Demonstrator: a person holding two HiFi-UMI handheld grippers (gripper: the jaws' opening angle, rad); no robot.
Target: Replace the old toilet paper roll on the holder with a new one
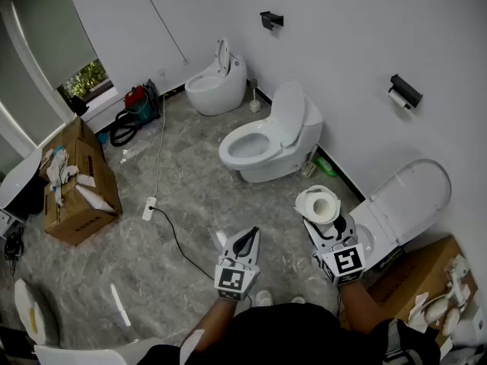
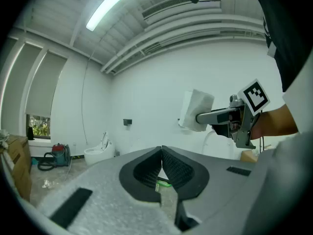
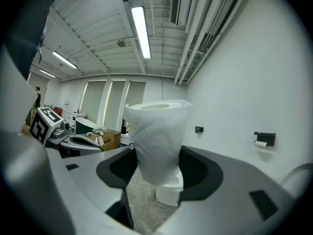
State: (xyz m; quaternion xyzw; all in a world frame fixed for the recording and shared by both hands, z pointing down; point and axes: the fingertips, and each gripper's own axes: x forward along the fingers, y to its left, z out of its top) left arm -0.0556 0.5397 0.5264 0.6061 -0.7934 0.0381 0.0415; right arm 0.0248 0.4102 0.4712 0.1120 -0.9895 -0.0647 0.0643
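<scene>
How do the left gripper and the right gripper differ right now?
The left gripper is shut; the right gripper stands wide. The left gripper holds nothing; the right gripper grips a toilet paper roll. Both carry a marker cube.

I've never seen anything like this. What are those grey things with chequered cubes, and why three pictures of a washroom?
No robot here: a person holds a two-jawed tool, cube included, in each hand. One picture comes from a camera on the person's head, looking down; the other two from cameras riding on the tools. The left tool is shut and empty. The right tool grips a white toilet paper roll. Three toilets stand on the grey floor; a black holder on the wall carries a small roll.
</scene>
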